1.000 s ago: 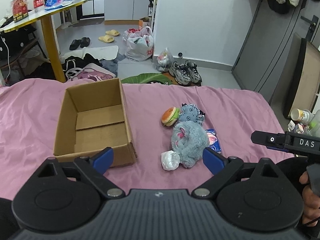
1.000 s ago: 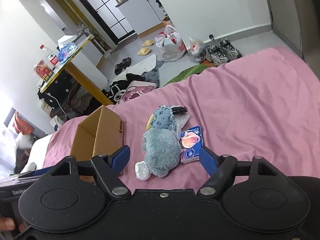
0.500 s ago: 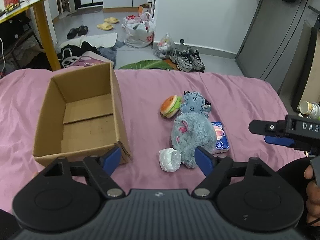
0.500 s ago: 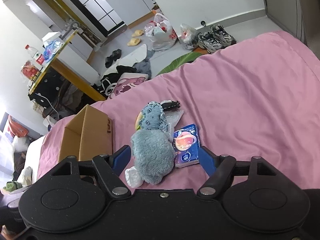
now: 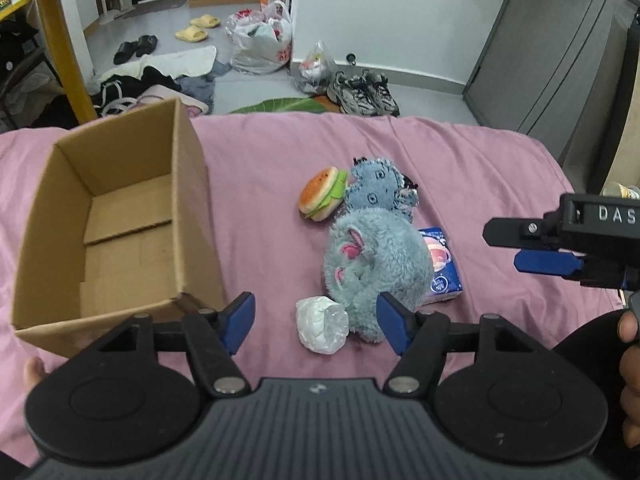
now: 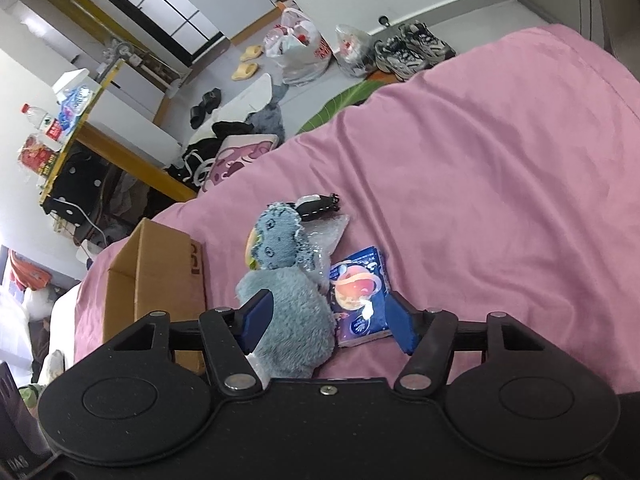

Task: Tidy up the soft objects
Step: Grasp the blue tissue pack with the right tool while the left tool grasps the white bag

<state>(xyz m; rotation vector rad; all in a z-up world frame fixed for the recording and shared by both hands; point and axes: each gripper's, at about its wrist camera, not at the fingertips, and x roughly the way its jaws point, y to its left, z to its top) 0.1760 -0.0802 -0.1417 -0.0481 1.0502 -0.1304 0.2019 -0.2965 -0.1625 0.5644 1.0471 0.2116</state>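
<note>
1. A pink bed cover (image 5: 280, 152) carries all the things, and a person holds one tool in each hand.
2. An open cardboard box (image 5: 116, 216) stands on the left part of the bed, and its inside is bare.
3. To the right of the box lies a group of soft things: a grey furry plush (image 5: 376, 256), a small blue plush (image 5: 378, 190) just behind it, and a burger toy (image 5: 324, 194) that touches the blue plush.
4. A white crumpled wad (image 5: 322, 324) lies in front of the grey furry plush, touching it.
5. A blue packet (image 6: 358, 296) lies flat, just beside the grey plush on its right.
6. The left tool (image 5: 316, 320) hangs above the wad, its jaws about half wide; they have just been closing, with the wad below the gap and not pressed.
7. The right tool (image 6: 326, 320) is over the grey plush and the packet; its jaws have also just been closing and stand about half wide, and both things show in the gap, but I cannot tell if the pads touch them.
</note>
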